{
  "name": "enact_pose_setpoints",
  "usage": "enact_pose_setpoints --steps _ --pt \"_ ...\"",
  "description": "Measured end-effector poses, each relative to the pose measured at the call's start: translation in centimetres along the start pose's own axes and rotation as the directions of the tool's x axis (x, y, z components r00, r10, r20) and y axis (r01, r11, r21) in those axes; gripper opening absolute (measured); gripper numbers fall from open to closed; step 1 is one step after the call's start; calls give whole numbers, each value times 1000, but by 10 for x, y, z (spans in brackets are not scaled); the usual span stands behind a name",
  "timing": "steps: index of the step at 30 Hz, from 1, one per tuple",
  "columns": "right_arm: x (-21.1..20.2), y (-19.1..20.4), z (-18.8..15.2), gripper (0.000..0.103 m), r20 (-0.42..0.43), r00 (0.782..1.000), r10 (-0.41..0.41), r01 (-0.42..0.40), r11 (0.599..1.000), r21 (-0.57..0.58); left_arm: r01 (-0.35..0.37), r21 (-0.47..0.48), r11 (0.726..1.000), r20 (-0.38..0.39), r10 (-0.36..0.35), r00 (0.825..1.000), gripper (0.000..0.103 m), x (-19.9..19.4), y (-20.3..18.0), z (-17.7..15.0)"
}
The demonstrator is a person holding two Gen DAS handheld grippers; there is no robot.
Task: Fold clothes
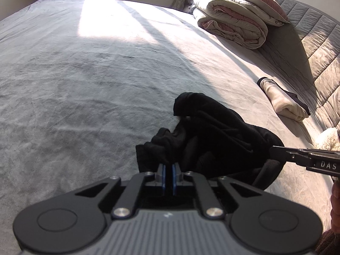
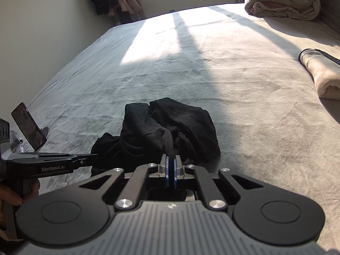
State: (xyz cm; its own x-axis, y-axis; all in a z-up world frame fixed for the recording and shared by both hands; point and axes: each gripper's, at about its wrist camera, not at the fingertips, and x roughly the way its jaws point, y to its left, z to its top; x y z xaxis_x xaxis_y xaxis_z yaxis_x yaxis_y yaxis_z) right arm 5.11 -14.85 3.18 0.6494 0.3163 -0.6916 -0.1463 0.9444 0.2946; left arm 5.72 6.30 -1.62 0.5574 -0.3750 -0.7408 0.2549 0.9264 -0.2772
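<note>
nearby, folded cream garment (image 1: 282,99) and stacked quilt (image 1: 231,23) beyond crumpled black garment (image 2: 167,131)

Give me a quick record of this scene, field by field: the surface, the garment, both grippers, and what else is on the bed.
surface: grey bed sheet, part in sunlight
garment: black garment, crumpled in a heap, not folded
left gripper: shut on the garment's edge
right gripper: shut on a pinch of the garment
other items: rolled cream garment, folded quilt, phone on a stand
</note>
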Motion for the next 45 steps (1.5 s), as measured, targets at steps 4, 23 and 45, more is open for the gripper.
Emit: enact_pose_setpoints --steps 4,23,45 --pt "-11 -6 4 5 37 999 -27 26 999 21 31 27 999 -16 -31 999 5 -9 -5 -8" --pt "-42 -63 -47 5 -67 977 -203 202 979 -28 200 188 962 -183 -165 969 5 -32 -23 -64" --pt "-35 -35 -22 51 16 1000 14 -14 1000 -21 211 102 972 -13 -210 978 38 -32 -26 -26"
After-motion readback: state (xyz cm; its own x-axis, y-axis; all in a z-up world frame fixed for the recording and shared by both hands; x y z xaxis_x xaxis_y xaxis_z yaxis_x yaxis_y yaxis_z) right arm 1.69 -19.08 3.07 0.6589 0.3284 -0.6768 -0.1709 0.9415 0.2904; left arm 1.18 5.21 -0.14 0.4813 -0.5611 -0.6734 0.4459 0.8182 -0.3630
